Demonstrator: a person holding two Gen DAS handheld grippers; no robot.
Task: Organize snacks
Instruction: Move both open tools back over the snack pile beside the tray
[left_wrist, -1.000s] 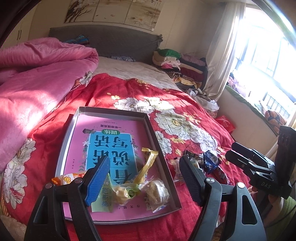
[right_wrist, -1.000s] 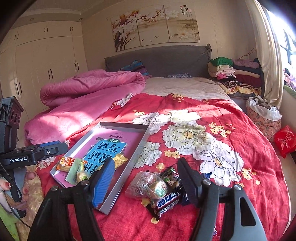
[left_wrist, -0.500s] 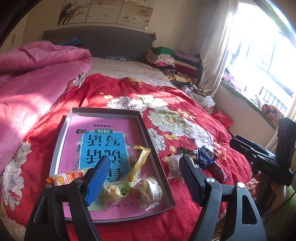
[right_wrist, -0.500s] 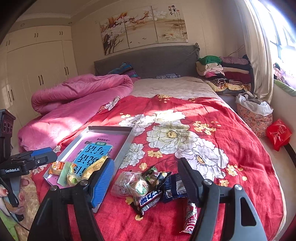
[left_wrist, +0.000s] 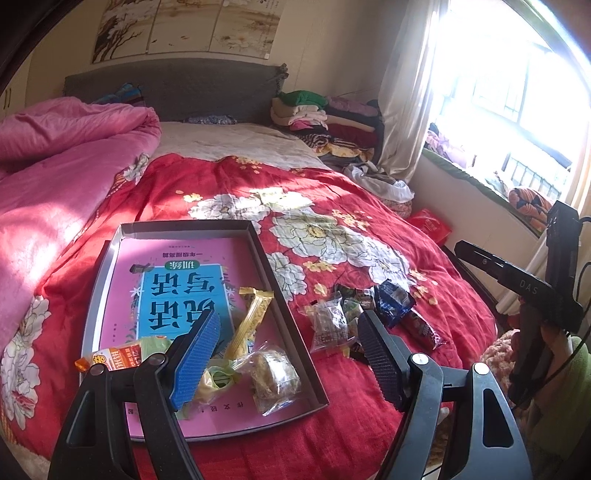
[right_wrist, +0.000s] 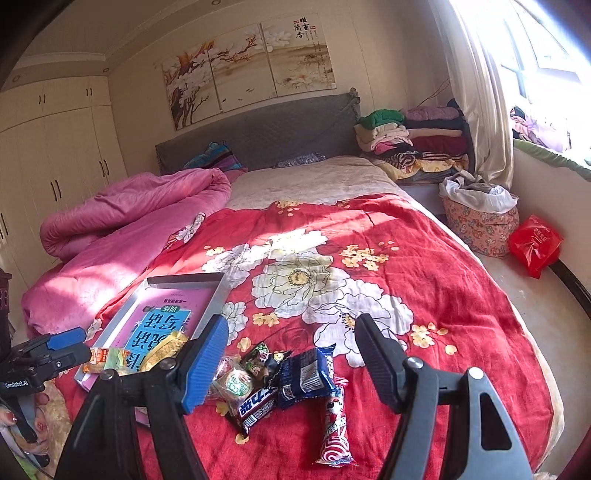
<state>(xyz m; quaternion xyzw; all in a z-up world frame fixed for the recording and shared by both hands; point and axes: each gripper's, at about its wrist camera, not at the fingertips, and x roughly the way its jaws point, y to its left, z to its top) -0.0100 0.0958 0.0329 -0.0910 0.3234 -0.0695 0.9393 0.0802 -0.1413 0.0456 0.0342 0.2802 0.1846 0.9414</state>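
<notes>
Red floral bedspread (right_wrist: 388, 236) carries my shallow grey cardboard tray (left_wrist: 280, 280) and loose wrapped snacks (right_wrist: 280, 380). Both my left gripper (left_wrist: 288, 354) and right gripper (right_wrist: 291, 362) hover open, empty.

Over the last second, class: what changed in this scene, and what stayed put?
The right gripper swung rightward along the loose snack pile, bringing the red-and-white stick pack into view. The left gripper shifted slightly. Nothing was grasped or released; both stay open, and the tray snacks are unmoved.

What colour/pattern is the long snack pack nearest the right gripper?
Red and white swirls on the long snack pack; clearest in the right wrist view.
</notes>
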